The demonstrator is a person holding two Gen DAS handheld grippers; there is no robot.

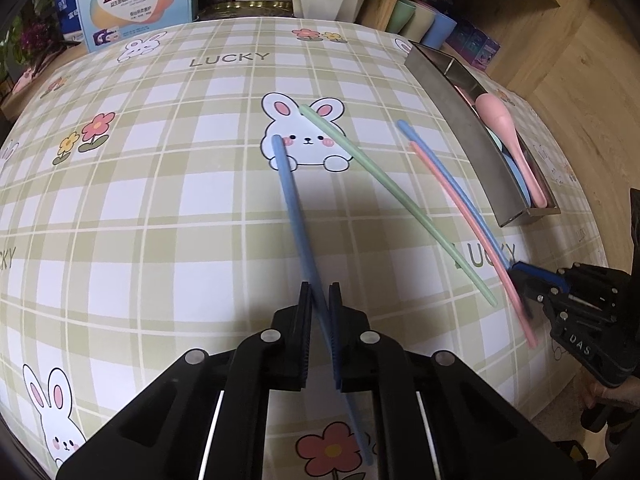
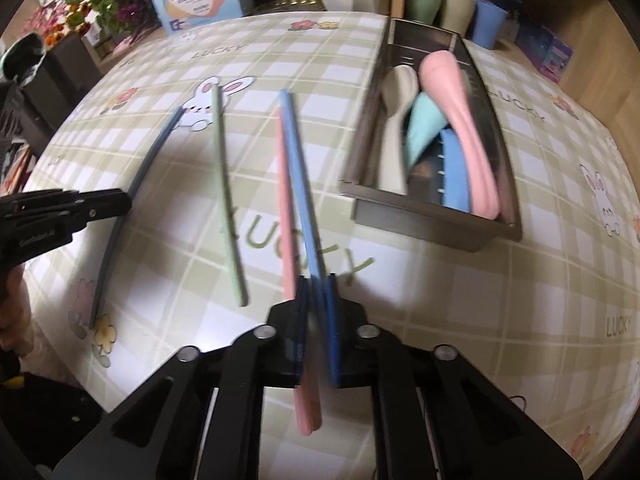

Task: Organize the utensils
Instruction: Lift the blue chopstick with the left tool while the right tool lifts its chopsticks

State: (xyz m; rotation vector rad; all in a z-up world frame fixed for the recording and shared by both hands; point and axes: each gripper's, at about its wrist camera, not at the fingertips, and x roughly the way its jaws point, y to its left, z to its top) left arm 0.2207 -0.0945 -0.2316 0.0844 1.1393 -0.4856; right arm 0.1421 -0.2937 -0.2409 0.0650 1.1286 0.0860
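L gripper clamped on blue chopstick, R gripper on pink+blue pair.

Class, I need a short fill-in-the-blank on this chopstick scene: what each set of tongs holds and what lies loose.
The left tongs grip one ____ chopstick.
The right tongs hold a blue chopstick and a ____ one.
The green chopstick lies loose on the ____.
The pink spoon rests in the metal ____.

Missing words: blue; pink; tablecloth; tray
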